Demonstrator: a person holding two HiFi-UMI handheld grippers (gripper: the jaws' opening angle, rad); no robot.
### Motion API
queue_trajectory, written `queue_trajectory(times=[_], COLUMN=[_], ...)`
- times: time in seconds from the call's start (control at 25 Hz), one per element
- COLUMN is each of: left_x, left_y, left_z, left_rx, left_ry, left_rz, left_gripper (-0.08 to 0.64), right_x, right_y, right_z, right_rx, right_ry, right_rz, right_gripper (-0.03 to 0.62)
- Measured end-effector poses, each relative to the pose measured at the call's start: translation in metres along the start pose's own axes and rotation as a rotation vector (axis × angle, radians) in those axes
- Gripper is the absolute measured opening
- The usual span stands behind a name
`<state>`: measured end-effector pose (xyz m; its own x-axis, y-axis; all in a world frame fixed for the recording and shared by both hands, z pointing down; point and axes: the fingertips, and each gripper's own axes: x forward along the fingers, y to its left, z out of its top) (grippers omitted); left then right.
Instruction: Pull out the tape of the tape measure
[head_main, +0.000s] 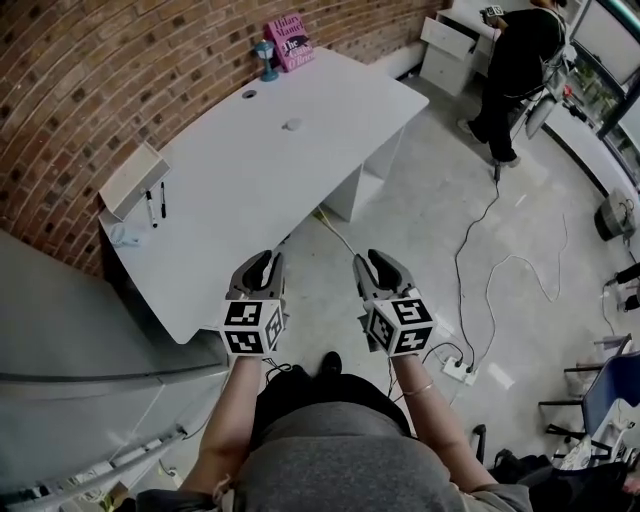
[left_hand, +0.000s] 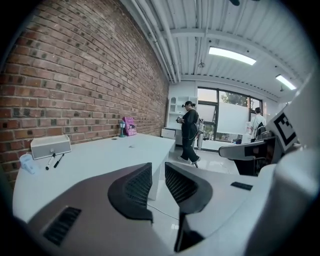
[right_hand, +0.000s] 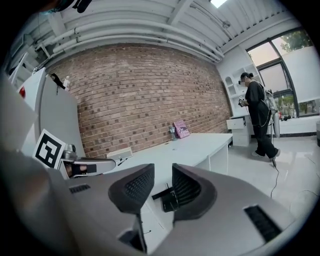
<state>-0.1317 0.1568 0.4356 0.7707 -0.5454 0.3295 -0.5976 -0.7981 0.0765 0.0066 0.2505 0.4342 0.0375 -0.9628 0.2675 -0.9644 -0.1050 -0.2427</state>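
Note:
I see no tape measure that I can be sure of. A small round grey object (head_main: 292, 124) lies on the white desk (head_main: 330, 95), too small to identify; it also shows in the left gripper view (left_hand: 131, 146). My left gripper (head_main: 266, 262) and right gripper (head_main: 372, 262) hang side by side in the air before the desk's near edge, over the floor. The left gripper (left_hand: 158, 172) has its jaws a little apart with nothing between them. The right gripper (right_hand: 163, 175) stands the same way, empty.
On the desk are a pink book (head_main: 288, 42), a small blue lamp (head_main: 265, 58), a white box (head_main: 132, 178) and two pens (head_main: 156, 205). A person (head_main: 520, 60) stands at the far right by a drawer cabinet (head_main: 450, 40). Cables (head_main: 480, 260) and a power strip (head_main: 458, 368) lie on the floor.

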Motion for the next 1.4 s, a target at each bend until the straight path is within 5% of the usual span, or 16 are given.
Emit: queue_trajectory(times=[0.6,1.4], left_x=[0.043,0.191], left_y=[0.017,0.121], left_z=[0.010,0.057], left_rx=[-0.031,-0.069], left_ry=[0.017,0.036], left_rz=[0.021,0.013], left_gripper=[0.137,0.140], right_x=[0.042,0.219], right_y=[-0.025,-0.065], right_z=[0.003,0.059], right_rx=[0.039,-0.030], right_ry=[0.029,0.096], right_rz=[0.050,0.052], right_gripper=[0.173,0.222])
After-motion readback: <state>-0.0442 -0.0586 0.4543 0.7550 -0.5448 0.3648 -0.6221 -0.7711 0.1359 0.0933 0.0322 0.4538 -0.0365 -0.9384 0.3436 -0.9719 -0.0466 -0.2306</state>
